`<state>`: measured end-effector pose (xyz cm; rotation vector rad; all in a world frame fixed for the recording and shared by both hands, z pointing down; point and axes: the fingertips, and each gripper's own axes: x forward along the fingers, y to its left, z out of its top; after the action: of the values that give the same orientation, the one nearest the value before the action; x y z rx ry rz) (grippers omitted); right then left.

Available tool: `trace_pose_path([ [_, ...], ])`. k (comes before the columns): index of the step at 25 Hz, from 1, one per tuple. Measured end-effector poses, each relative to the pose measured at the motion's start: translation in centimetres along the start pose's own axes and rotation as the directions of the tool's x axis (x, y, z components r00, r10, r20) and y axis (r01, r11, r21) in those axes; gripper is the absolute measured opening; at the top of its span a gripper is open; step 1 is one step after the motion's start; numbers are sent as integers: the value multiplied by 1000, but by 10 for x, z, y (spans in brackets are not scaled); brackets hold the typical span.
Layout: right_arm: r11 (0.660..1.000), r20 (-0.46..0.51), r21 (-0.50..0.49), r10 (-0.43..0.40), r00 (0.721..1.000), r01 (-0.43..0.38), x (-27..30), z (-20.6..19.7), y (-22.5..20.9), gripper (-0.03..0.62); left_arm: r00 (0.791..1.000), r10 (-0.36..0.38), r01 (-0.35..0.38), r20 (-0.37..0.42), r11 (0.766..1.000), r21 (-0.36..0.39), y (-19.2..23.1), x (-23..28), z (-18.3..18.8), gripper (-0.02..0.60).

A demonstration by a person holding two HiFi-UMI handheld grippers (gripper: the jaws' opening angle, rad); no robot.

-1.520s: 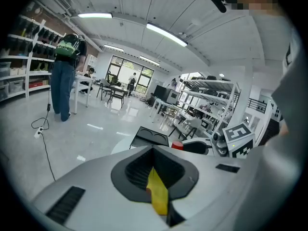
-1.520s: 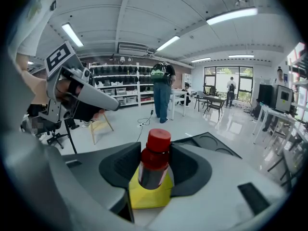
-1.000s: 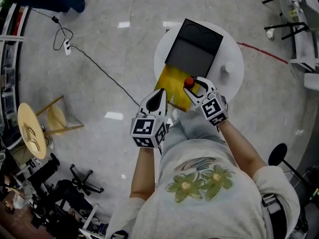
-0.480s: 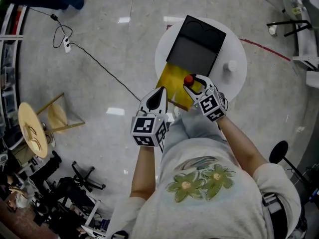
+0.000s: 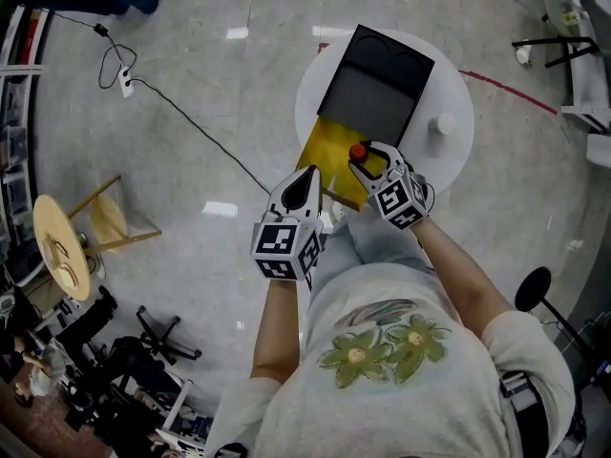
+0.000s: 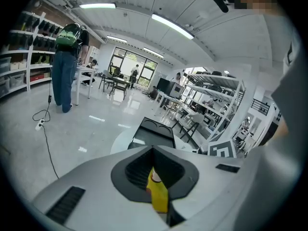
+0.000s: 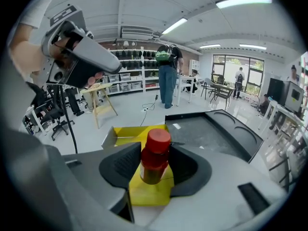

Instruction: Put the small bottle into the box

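Note:
The small bottle has a red cap and a dark body. It stands upright between the jaws of my right gripper, which is shut on it, just above the near end of the open yellow box. My left gripper is shut on the yellow box's near flap at the box's left corner. The box lies on the round white table, against a black tray.
A small white cylinder stands on the table to the right of the tray. On the floor lie a cable with a power strip, a wooden stool and office chairs to the left. A person in jeans stands far off.
My right gripper has carried the bottle slightly up and to the left, further over the yellow box. The left gripper has hardly moved.

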<state>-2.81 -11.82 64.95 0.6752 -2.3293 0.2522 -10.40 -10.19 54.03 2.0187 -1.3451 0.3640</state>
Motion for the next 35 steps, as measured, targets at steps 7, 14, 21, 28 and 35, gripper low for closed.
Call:
trace_pose_path([
  [7,999,-21,-44,6,1000,-7,7,-12,8,184,1000,-3,3,-7,1000,-7,1,2,-6,0],
  [14,996,-32,-84,9,999,-12,6,-19,14,184,1000,-3,3,-10,1000,-7,1,2,-7,0],
  [21,992,-60,-123,6,998,-13,4,-24,16,186,1000,-16,16,-7,1000,1,-4,4,-4,0],
  [28,990,-86,-138,0,996,-12,1,-33,21,189,1000,-21,21,0,1000,6,-6,4,-3,0],
  [35,992,-124,-124,9,992,-24,2,-34,21,193,1000,-21,21,3,1000,9,-6,1,-2,0],
])
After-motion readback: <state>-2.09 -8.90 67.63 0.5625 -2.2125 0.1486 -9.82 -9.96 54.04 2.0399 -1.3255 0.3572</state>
